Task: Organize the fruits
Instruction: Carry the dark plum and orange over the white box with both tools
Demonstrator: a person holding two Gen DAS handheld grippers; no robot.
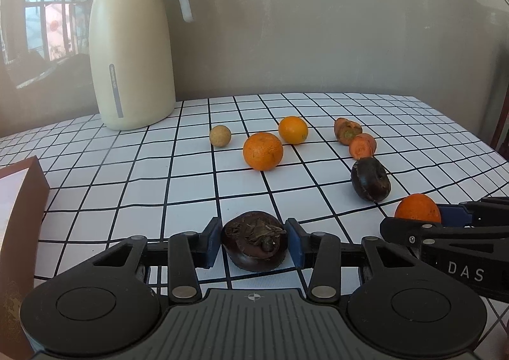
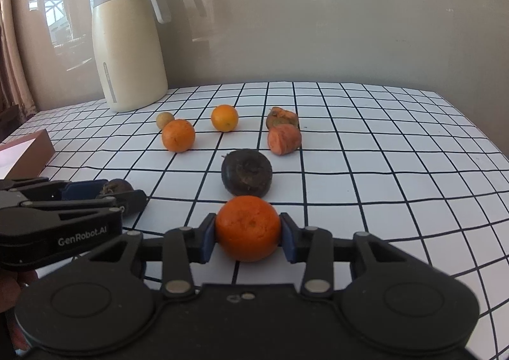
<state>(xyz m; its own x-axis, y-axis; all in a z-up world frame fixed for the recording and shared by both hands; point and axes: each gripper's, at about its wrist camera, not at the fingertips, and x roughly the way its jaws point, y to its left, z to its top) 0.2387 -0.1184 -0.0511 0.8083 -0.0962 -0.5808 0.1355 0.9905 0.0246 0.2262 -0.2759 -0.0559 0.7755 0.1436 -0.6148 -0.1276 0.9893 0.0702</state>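
Both tongs are loaded. The left tongs (image 1: 254,244) pinch a dark fruit (image 1: 254,245) between blue pads, low at the near edge of the bench (image 1: 127,182), touching or just above the cloth; I cannot tell which. The right tongs (image 2: 247,234) pinch an orange (image 2: 247,228) the same way, just to the right of the left pair.

This looks like the pick-up step of sorting by kind, with most of the task left. No bowl or tray shows, so the next move likely calls for lifting each fruit clear and setting it beside its match: the held one by the second dark fruit (image 2: 247,173) just beyond, the orange by the two oranges (image 2: 178,135) further off and to the left. Grip should be gentle; the round skins could roll out of flat pads.

The held dark fruit is a squat dome, glossy purple-brown, with dry crumpled leaves at the crown. Its twin is matt with a sunken top. The oranges are pebbled spheres, the far one (image 2: 224,118) yellower and smoother. A small tan ball (image 1: 219,136) with a rough skin lies far left. Two orange-brown pieces (image 2: 284,138) with cut, fleshy faces lie far right, touching. The bench wears a white cloth gridded in black. A cream jug (image 1: 132,51) with a grey lid stands far left, a brown box (image 1: 19,207) near left.
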